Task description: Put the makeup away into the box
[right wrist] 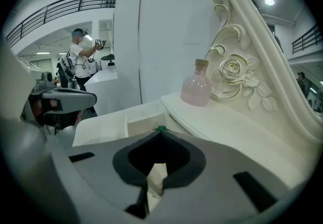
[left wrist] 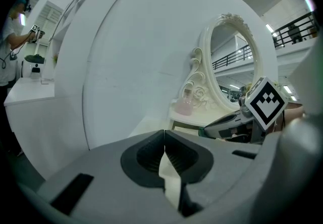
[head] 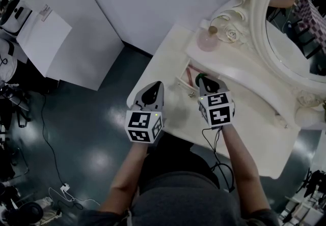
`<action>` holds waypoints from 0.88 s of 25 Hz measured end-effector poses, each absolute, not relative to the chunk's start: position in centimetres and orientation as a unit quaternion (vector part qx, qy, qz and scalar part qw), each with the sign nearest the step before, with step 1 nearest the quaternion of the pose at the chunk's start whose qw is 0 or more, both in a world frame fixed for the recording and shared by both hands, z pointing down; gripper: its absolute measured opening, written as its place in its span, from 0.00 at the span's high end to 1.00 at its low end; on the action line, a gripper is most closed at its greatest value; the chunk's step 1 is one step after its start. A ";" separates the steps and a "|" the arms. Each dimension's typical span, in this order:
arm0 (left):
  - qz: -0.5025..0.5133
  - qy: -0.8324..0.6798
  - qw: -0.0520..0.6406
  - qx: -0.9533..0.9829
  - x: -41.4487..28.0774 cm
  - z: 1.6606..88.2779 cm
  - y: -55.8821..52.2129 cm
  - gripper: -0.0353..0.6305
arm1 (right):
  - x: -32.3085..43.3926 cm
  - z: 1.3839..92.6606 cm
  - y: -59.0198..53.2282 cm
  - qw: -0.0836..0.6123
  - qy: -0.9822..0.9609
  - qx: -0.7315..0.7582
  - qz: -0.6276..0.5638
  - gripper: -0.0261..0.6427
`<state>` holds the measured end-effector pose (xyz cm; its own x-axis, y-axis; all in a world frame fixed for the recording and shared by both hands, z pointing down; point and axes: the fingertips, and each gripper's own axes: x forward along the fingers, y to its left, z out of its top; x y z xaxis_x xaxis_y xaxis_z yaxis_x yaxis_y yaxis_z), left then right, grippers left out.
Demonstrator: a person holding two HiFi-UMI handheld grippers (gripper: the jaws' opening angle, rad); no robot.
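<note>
Green bit (right wrist: 160,128) sits right at the closed right gripper's (head: 202,79) tips above the open drawer (head: 182,82); left gripper (head: 155,86), closed too, hangs farther off.

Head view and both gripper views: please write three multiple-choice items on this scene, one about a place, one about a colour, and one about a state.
1. Where does the bottle stand?
A. On the ledge at the foot of the mirror
B. On the floor
C. Between the right gripper's jaws

2. What colour is the bottle?
A. Green
B. Pink
C. Black

3. How do the jaws of the left gripper stand?
A. Wide apart
B. Closed on the bottle
C. Together, with nothing between them

Answers:
1 A: the right gripper view shows it upright on the ledge beside the carved rose.
2 B: its round body is pale pink in all three views.
3 C: in the left gripper view the tips meet and no object sits between them.
</note>
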<state>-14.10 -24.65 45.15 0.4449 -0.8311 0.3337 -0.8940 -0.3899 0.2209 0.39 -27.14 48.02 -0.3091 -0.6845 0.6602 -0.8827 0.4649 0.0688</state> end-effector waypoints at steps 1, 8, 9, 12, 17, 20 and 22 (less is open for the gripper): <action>0.085 -0.519 0.186 0.830 -14.1 45.2 -24.6 0.94 | 0.5 48.1 -27.1 0.319 -0.793 0.495 0.155 0.95; 0.087 -0.518 0.189 0.829 -14.3 45.3 -24.2 0.94 | 0.5 48.0 -27.0 0.316 -0.791 0.501 0.155 0.95; 0.087 -0.518 0.190 0.829 -14.4 45.4 -24.2 0.94 | 0.5 48.0 -27.0 0.316 -0.791 0.501 0.155 0.95; 0.088 -0.518 0.191 0.829 -14.5 45.6 -24.1 0.94 | 0.5 48.1 -27.0 0.318 -0.791 0.500 0.155 0.95; 0.089 -0.517 0.193 0.829 -14.5 45.6 -24.1 0.94 | 0.5 48.1 -27.0 0.315 -0.792 0.497 0.163 0.93; 0.089 -0.516 0.193 0.830 -14.4 45.6 -24.2 0.94 | 0.4 48.1 -27.0 0.315 -0.793 0.495 0.167 0.92; 0.090 -0.515 0.193 0.830 -14.3 45.8 -24.3 0.94 | 0.4 48.2 -27.0 0.315 -0.793 0.493 0.169 0.91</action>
